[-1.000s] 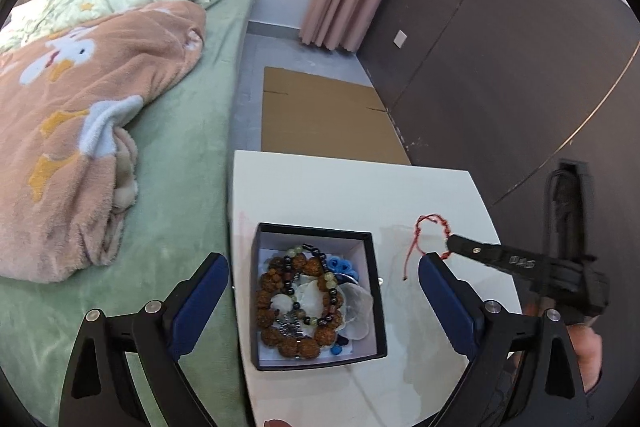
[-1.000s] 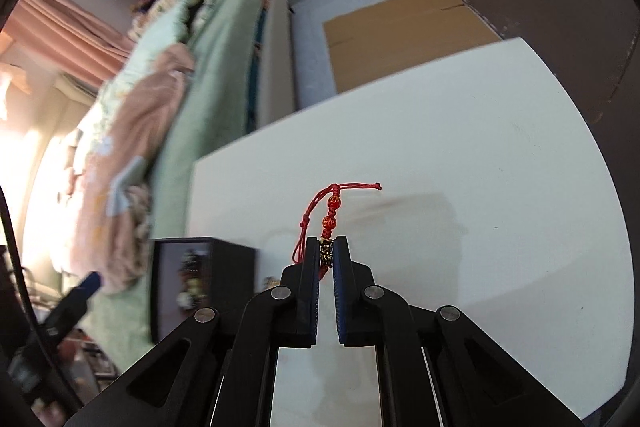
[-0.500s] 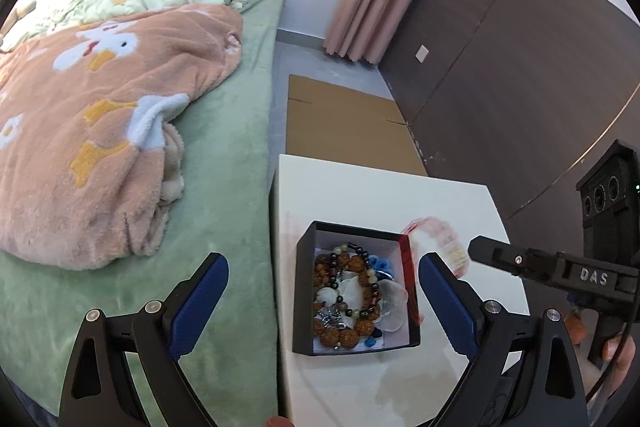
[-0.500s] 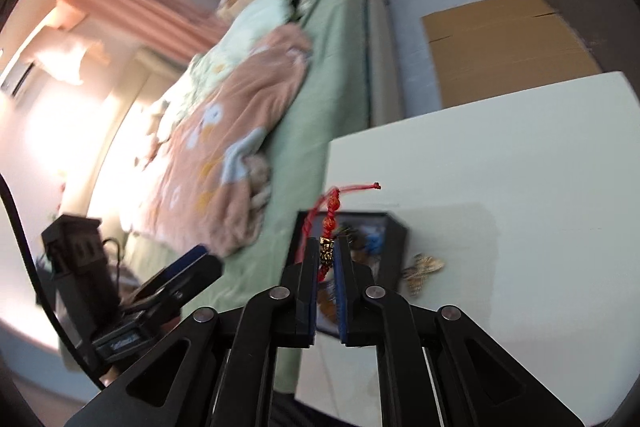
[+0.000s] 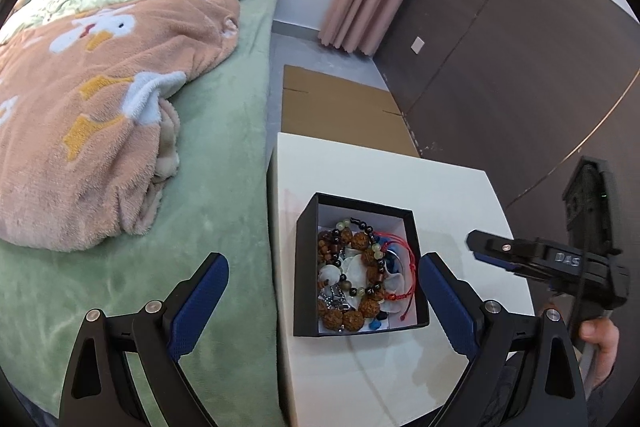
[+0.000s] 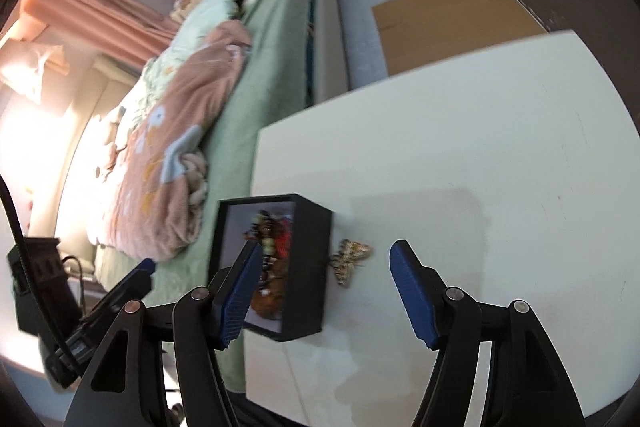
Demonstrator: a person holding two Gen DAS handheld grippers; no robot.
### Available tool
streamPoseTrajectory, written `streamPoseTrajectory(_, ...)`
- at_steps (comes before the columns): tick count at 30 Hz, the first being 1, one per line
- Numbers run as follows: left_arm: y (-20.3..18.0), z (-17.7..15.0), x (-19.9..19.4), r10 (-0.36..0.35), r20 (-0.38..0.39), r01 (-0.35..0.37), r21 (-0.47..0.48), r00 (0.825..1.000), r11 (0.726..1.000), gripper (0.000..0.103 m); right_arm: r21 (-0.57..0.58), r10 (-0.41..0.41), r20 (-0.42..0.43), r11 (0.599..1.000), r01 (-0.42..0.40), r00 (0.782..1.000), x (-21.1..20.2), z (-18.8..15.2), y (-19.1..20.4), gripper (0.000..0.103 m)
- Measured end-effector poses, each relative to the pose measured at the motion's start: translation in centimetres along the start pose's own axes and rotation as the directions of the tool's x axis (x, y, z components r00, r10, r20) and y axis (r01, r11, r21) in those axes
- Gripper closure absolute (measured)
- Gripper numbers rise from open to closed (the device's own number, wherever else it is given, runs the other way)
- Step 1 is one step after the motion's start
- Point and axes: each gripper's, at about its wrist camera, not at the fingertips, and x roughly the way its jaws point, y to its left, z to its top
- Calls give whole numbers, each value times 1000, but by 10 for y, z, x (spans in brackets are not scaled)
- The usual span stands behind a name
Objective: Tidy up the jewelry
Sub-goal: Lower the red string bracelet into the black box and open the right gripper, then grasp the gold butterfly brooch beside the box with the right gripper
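Brooch (image 6: pixel 349 261) was the thing the next move seemed to turn on: a small gold butterfly-shaped piece lying on the white table (image 6: pixel 460 147), just outside the right wall of the black box (image 6: pixel 308 267) and between the two spread fingers of the right gripper (image 6: pixel 326 289), a little ahead of the tips. Its long axis ran slantwise, from the far right down toward the box wall, so the right gripper, released and empty with its jaws wide apart, was plainly the nearer one; by my judgement it would need to close across the piece without nudging the box. The left gripper (image 5: pixel 322 301) hung above the table's left edge, also released and holding nothing, its fingers straddling the black box (image 5: pixel 358 265) from above. Inside the box lay the red cord bracelet (image 5: pixel 404 259) draped along the right wall, on top of the brown bead bracelet (image 5: pixel 352 281), some shell-like pale pieces and small blue bits. The box sat near the left edge of the table, beside the green bed (image 5: pixel 224 167). The right wrist view was smeared by motion, so the brooch's detail and the box contents were hard to read there. In the left wrist view the brooch could not be made out at all, seemingly hidden behind the left gripper's right finger, and the near edge of the table was cut off.
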Motion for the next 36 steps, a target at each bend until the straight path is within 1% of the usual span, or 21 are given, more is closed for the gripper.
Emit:
streamPoseTrajectory(3,-1,-3,-1,-3,1,3,11,1000,1000,9,26,1,-23,1000,0,1000,11,-3,-9,41)
streamPoseTrajectory(6,-1,-6,-1,3,1,-3,13,1000,1000,10,47,-2,-42,999,4,999,21,-7,-15,43)
streamPoseTrajectory(7,0,-7,-1,5,1,-5,12,1000,1000,11,53,1,-50,999,2,999,25,-7,-17,46)
streamPoseTrajectory(9,1,-9,-1,22,3,-22,7,1000,1000,12,69,13,-67,998,-8,998,32,-8,-20,50)
streamPoseTrajectory(12,4,-13,1,34,1,-34,-1,999,999,15,89,25,-83,996,-17,996,42,-9,-23,52)
streamPoseTrajectory(15,6,-15,3,37,-9,-37,-1,999,999,16,107,28,-101,994,-17,995,51,-8,-25,59)
streamPoseTrajectory(20,8,-18,3,39,-11,-39,-1,999,999,17,106,12,-112,994,0,994,65,-5,-19,59)
streamPoseTrajectory(23,9,-17,2,39,-10,-39,-5,999,999,17,94,-20,-113,995,30,993,71,-3,-13,64)
streamPoseTrajectory(25,10,-17,1,38,-6,-38,-8,999,999,18,92,-43,-112,994,53,993,73,-2,-11,69)
streamPoseTrajectory(27,11,-17,1,40,-5,-40,-11,999,999,18,87,-68,-112,993,78,991,74,-1,-8,70)
streamPoseTrajectory(30,11,-17,1,37,-3,-37,-16,999,999,18,48,-113,-114,992,119,987,75,-2,0,70)
streamPoseTrajectory(33,9,-18,1,33,-5,-33,-14,999,999,18,33,-139,-117,989,144,983,76,-2,3,70)
streamPoseTrajectory(35,8,-20,0,32,-5,-32,-12,999,999,18,25,-161,-119,986,165,980,76,-2,4,72)
streamPoseTrajectory(36,8,-20,0,31,-4,-31,-11,1000,999,18,19,-176,-119,984,180,977,76,-2,6,74)
